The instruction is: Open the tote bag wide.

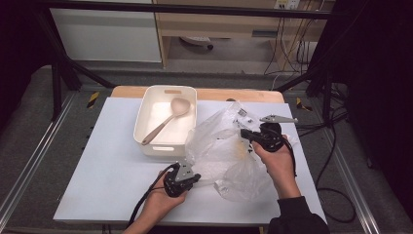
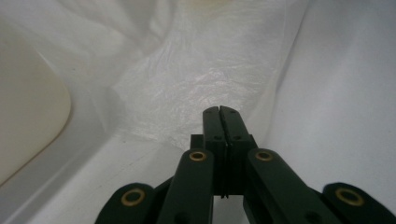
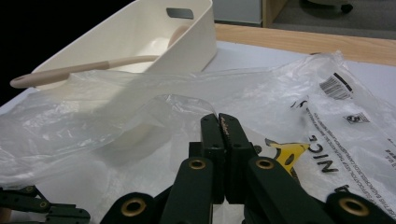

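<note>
Item under handling: a clear plastic bag [image 1: 229, 151], crumpled, lying on the right half of the white table [image 1: 97, 170], its left edge touching the cream tub [image 1: 143, 119]. Printed lettering and a barcode label [image 3: 335, 85] show on its upper right portion in the right gripper view.

Left claw [image 1: 192, 179]: at the bag's lower left corner, low on the table. The left gripper view shows its jaws fully together with the film lying just ahead of the tips; whether any film is pinched between them cannot be told.

Right claw [image 1: 245, 134]: over the bag's upper right area. Jaws are fully together in the right gripper view; the film surrounds the tips, and a pinch cannot be confirmed.

Tub contents: a beige serving spoon [image 1: 165, 119], bowl toward the far wall, handle resting toward the near left corner.

Assessment: the work appears to be getting hold of the bag, probably to open it. Recommended practice: grip a single layer at the edge with each claw, well apart, then draw the claws apart slowly so the thin film neither slips nor tears. Keep the bag clear of the tub rim.
</note>
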A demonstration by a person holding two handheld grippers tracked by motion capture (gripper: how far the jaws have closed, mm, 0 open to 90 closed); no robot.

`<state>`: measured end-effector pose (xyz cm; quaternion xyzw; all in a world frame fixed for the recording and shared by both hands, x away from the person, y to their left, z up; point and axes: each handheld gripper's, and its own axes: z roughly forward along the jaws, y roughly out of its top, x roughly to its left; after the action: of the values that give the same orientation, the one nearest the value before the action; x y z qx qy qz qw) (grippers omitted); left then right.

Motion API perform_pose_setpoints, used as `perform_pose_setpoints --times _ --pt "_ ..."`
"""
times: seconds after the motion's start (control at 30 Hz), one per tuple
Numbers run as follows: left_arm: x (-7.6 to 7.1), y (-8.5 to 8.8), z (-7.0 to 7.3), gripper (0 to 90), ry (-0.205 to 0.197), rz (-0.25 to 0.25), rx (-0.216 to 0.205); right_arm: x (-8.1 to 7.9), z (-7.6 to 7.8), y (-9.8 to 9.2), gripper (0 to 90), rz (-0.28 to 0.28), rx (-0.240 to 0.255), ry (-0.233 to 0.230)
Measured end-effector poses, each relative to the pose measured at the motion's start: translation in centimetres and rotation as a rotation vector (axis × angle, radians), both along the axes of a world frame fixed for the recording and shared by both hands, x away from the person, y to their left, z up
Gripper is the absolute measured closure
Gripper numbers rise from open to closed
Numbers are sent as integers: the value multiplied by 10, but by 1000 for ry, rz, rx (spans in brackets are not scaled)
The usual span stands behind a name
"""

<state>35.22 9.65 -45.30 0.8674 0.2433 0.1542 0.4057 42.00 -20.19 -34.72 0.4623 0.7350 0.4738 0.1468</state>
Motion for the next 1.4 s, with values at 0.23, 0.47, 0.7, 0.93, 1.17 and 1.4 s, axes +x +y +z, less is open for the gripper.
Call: perform_pose_setpoints --times 0.23,0.47,0.7,0.93,1.17,1.4 --pt "-1 8 7 900 5 18 -18 -7 10 6 900 -7 26 -42" --pt "-18 18 20 900 4 3 -14 -8 14 10 900 -30 50 -96" --pt "-36 41 35 900 15 21 -50 -5 12 10 900 -30 51 -87" --pt "-31 68 44 900 21 98 -95 -9 17 14 900 -19 46 -105" --pt "-25 88 48 900 62 148 -175 -9 16 15 900 -20 48 -101" --pt "-25 90 53 900 65 151 -222 -8 12 16 900 -13 30 -95"
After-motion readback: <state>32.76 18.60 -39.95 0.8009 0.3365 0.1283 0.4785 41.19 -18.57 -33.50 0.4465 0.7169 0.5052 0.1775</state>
